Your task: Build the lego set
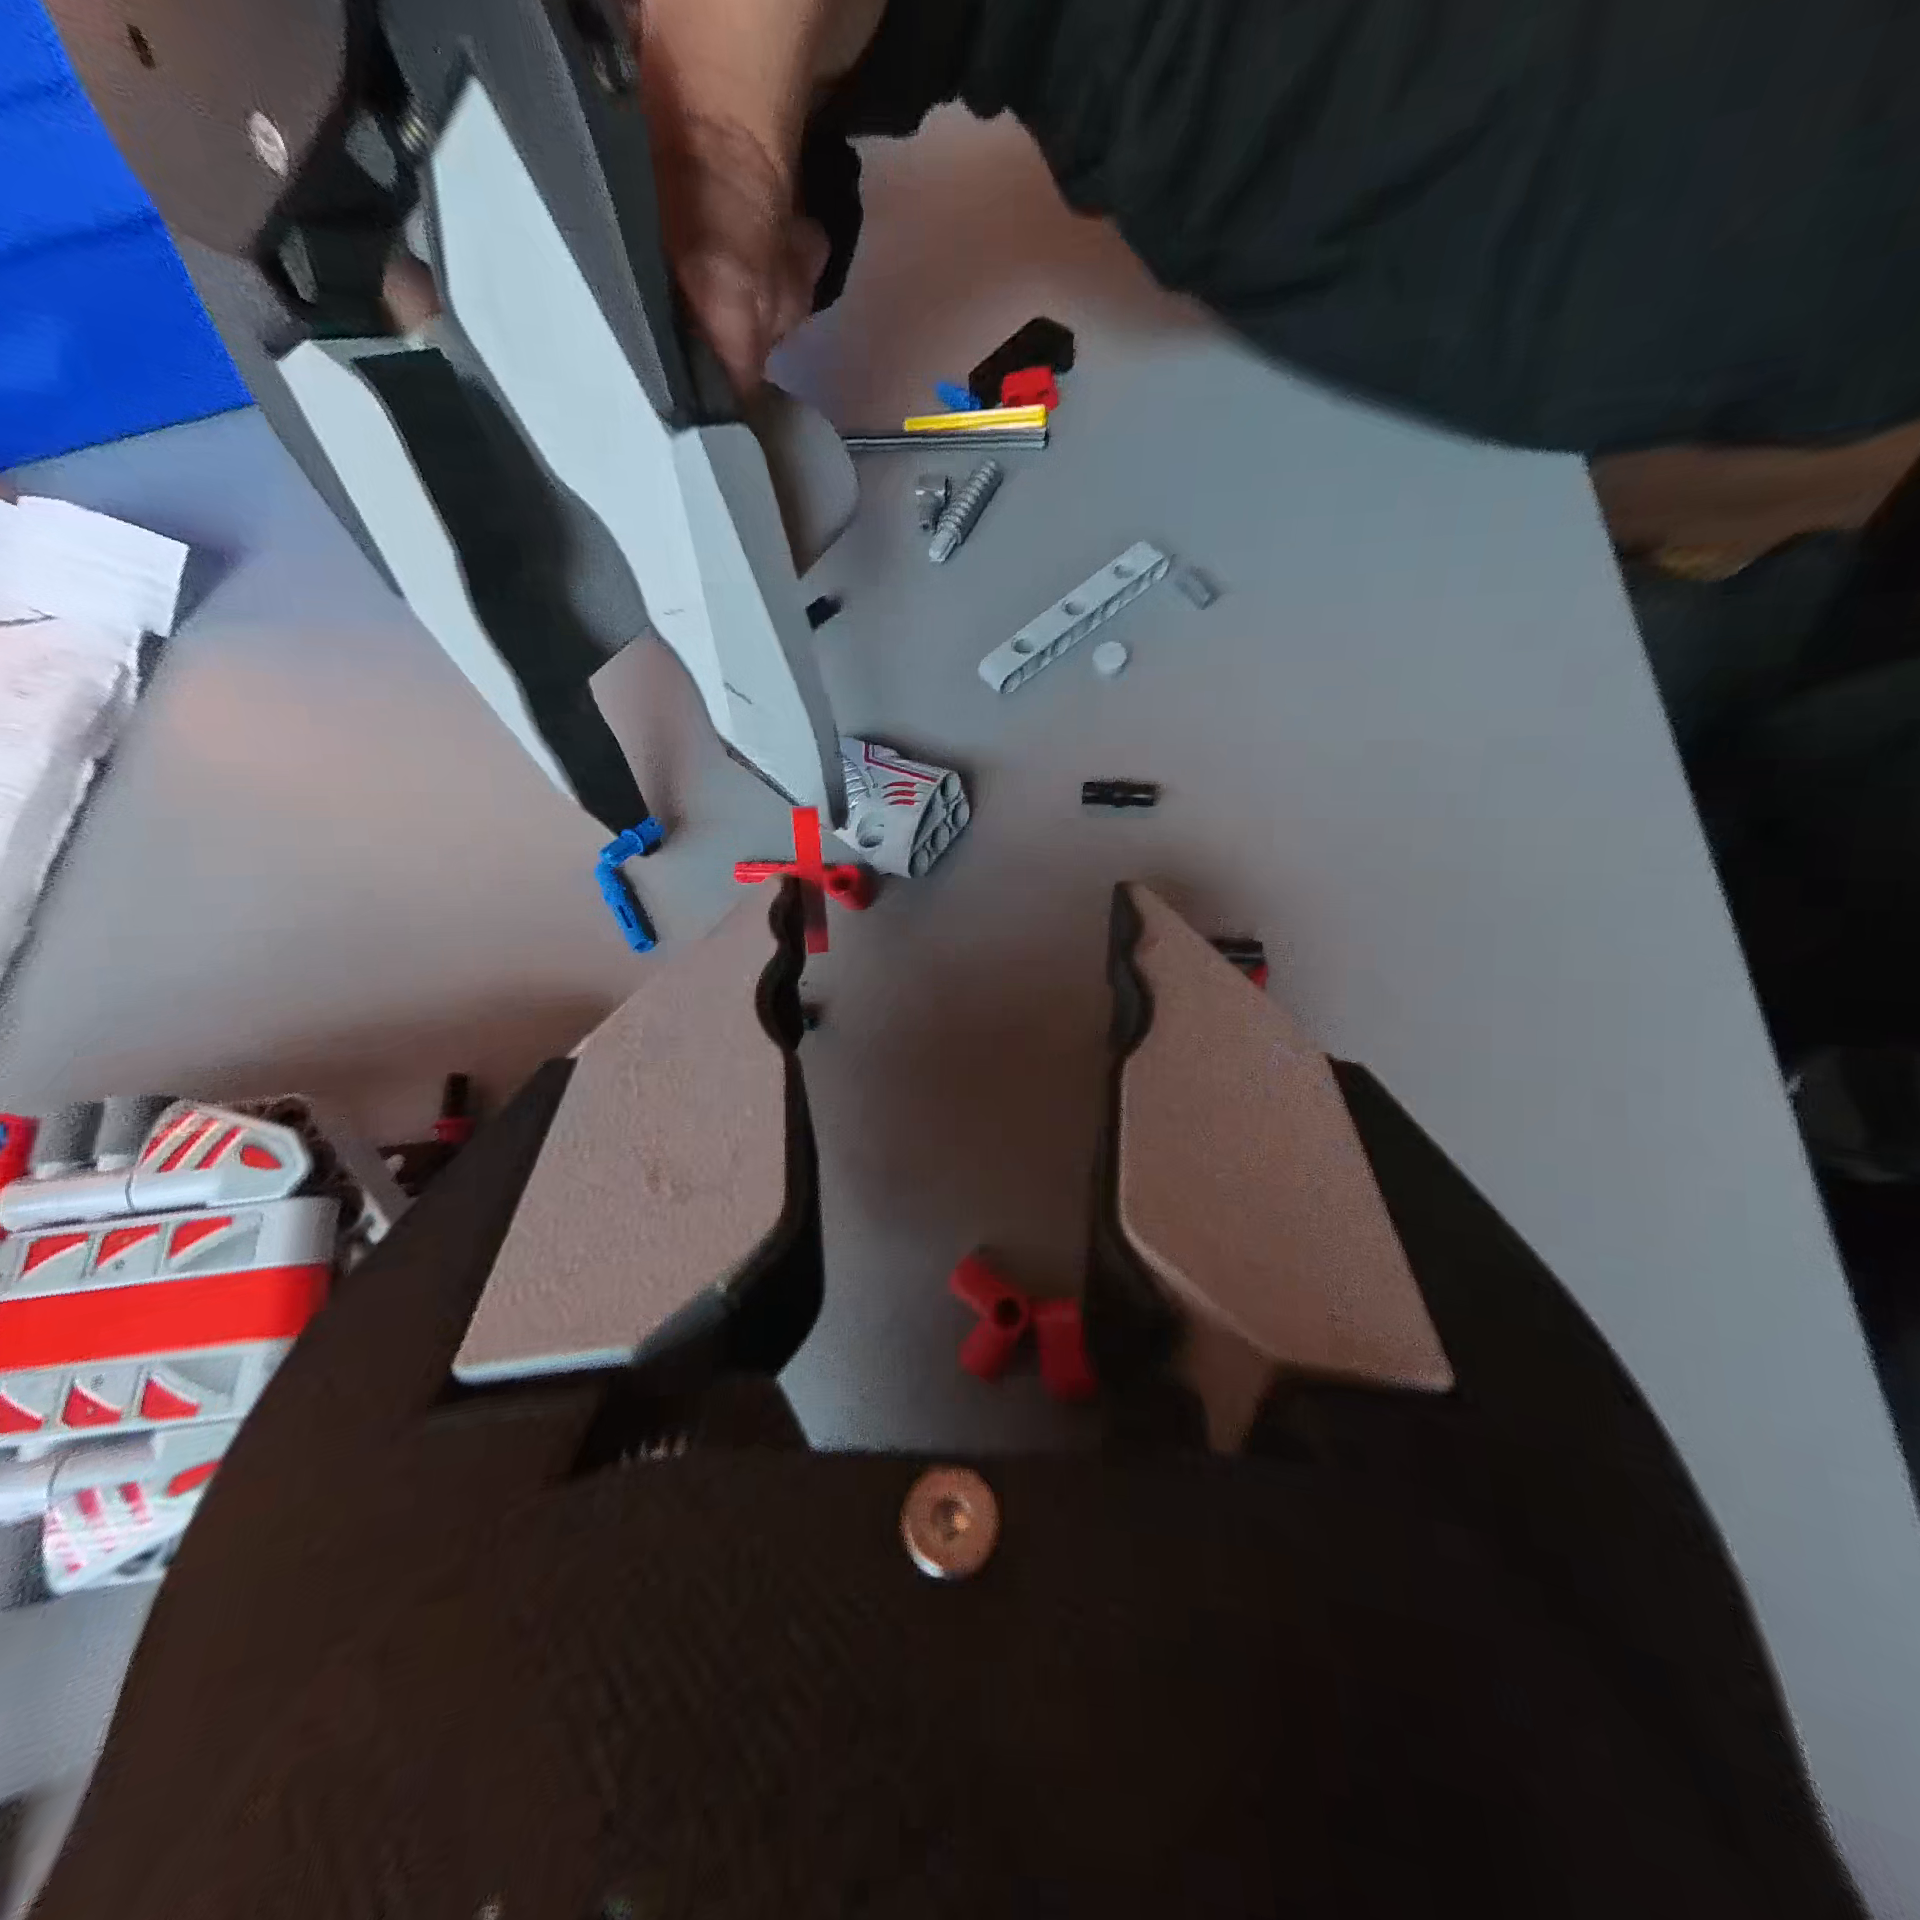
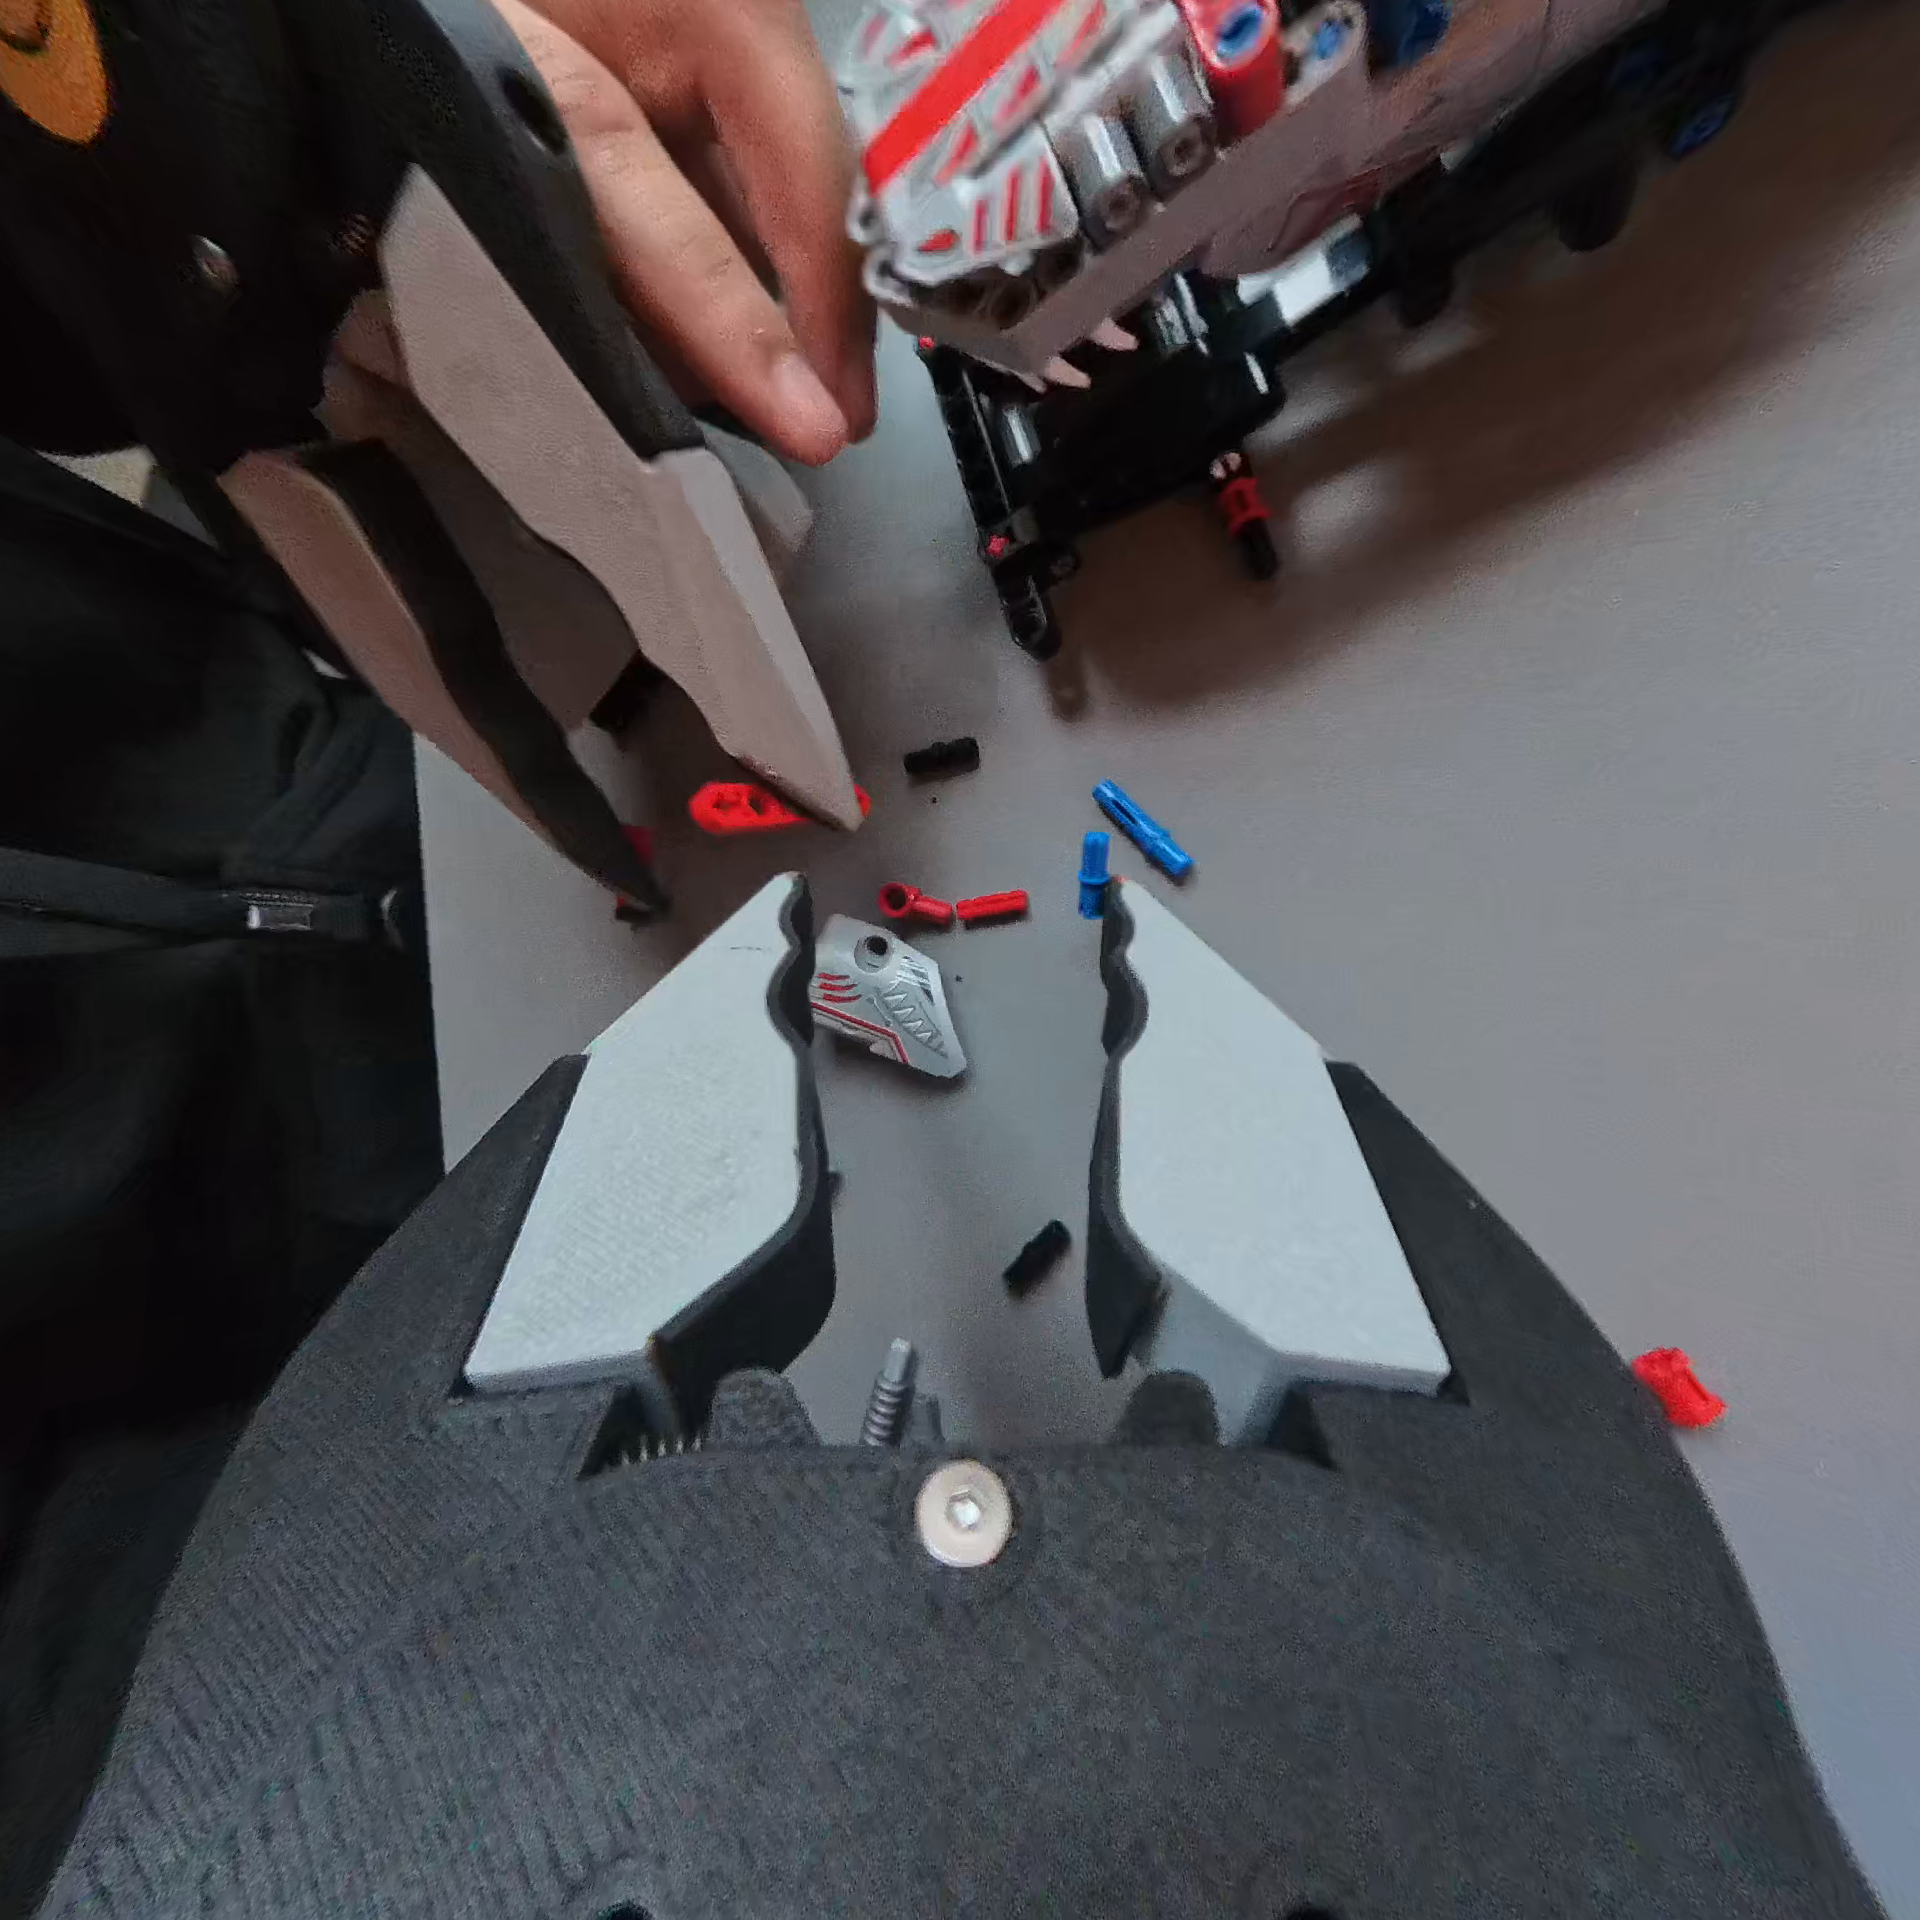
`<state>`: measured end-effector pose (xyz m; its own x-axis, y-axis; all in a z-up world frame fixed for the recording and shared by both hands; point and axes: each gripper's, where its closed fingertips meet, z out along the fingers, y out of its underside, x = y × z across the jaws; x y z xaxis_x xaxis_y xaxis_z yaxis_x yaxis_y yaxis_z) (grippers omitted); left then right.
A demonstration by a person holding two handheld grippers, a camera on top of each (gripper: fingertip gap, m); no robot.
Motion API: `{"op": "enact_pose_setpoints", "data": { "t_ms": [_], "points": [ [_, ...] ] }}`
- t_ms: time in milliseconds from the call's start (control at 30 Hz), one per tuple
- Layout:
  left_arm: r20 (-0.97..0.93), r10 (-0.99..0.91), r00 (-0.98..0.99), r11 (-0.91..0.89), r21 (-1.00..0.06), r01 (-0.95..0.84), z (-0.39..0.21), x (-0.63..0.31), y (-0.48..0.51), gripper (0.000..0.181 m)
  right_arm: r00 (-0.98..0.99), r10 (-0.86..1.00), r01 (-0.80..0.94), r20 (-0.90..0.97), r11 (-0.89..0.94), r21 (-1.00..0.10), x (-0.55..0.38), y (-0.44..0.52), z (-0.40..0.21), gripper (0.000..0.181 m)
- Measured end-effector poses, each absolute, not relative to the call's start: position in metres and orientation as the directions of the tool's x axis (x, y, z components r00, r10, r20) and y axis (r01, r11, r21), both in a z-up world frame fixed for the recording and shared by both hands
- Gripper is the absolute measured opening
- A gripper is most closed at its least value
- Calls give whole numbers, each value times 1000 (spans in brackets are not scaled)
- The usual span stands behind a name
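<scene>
A small grey printed panel piece [image 2: 888, 1003] lies on the grey table between my right gripper's fingers, against the inner side of its left finger. My right gripper [image 2: 951, 904] is open and low over the table. In the left wrist view it [image 1: 727, 821] comes in from the upper left, one fingertip at the panel [image 1: 909, 816]. My left gripper [image 1: 951, 914] is open and empty, its left fingertip just over a red axle cross [image 1: 805, 878]. The partly built grey, red and black model [image 2: 1039, 156] stands beyond; it also shows in the left wrist view [image 1: 156, 1299].
Loose parts lie on the table [image 1: 1351, 935]: blue pins [image 2: 1143, 831], red connectors [image 2: 914, 902], black pins [image 2: 940, 756], a red beam [image 2: 743, 808], a grey beam [image 1: 1075, 618], a yellow axle [image 1: 977, 421], a grey worm gear [image 1: 966, 509]. White paper [image 1: 62, 644] lies left. The table edge runs on the right.
</scene>
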<state>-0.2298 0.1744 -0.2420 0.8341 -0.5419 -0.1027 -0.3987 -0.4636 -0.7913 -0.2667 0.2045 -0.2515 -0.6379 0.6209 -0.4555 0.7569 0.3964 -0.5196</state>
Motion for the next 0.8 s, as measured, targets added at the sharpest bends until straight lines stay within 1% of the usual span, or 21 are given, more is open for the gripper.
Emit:
{"op": "enact_pose_setpoints", "data": {
  "t_ms": [33, 67, 133, 167, 200, 233, 267, 333, 367, 400, 467, 533, 567, 700, 733, 800],
  "points": [
    [-71, -549, 833, -471, -797, -378, -241, -228, 172, 58, -634, 623, 762, -459, 400, -509, -266, 205, -253, 55],
    [-33, -563, 826, -491, -791, -366, -244, -224, 168, 62, -646, 610, 752, -458, 405, -521, -265, 203, -250, 51],
    [7, -574, 819, -555, -739, -382, -259, -223, 161, 73, -697, 575, 697, -429, 404, -592, -267, 196, -235, 49],
    [-3, -564, 826, -581, -710, -399, -267, -226, 160, 80, -707, 574, 684, -413, 409, -604, -266, 195, -233, 46],
    [-1, -546, 838, -591, -709, -386, -267, -227, 163, 82, -704, 588, 690, -398, 433, -580, -264, 197, -239, 46],
    [4, -540, 841, -596, -707, -379, -266, -227, 163, 79, -704, 594, 695, -388, 467, -547, -261, 199, -245, 50],
    [1, -541, 841, -597, -705, -383, -265, -228, 164, 74, -722, 576, 680, -383, 489, -547, -259, 195, -245, 50],
    [-15, -527, 850, -584, -720, -375, -262, -231, 166, 85, -791, 483, 597, -374, 479, -643, -255, 177, -223, 45],
    [-11, -522, 853, -582, -727, -365, -261, -232, 166, 86, -813, 456, 564, -362, 465, -682, -254, 171, -213, 41],
    [-5, -518, 856, -586, -727, -358, -261, -233, 166, 85, -819, 453, 552, -351, 460, -695, -253, 171, -209, 40],
    [-5, -513, 859, -589, -726, -356, -261, -235, 167, 84, -801, 479, 583, -358, 491, -648, -251, 177, -221, 42],
    [-36, -496, 868, -554, -756, -348, -251, -240, 172, 72, -773, 503, 627, -386, 515, -584, -250, 181, -235, 46],
    [-47, -491, 870, -527, -779, -340, -243, -242, 173, 64, -767, 501, 637, -402, 513, -575, -249, 180, -238, 46],
    [-116, -439, 891, -412, -855, -315, -215, -253, 180, 34, -779, 490, 621, -390, 520, -587, -249, 176, -235, 47],
    [-116, -435, 893, -387, -871, -301, -210, -253, 180, 31, -783, 486, 617, -389, 522, -589, -249, 175, -235, 46],
    [-111, -441, 891, -379, -876, -297, -211, -250, 181, 32, -794, 464, 603, -392, 525, -601, -247, 170, -232, 46]
  ]
}}
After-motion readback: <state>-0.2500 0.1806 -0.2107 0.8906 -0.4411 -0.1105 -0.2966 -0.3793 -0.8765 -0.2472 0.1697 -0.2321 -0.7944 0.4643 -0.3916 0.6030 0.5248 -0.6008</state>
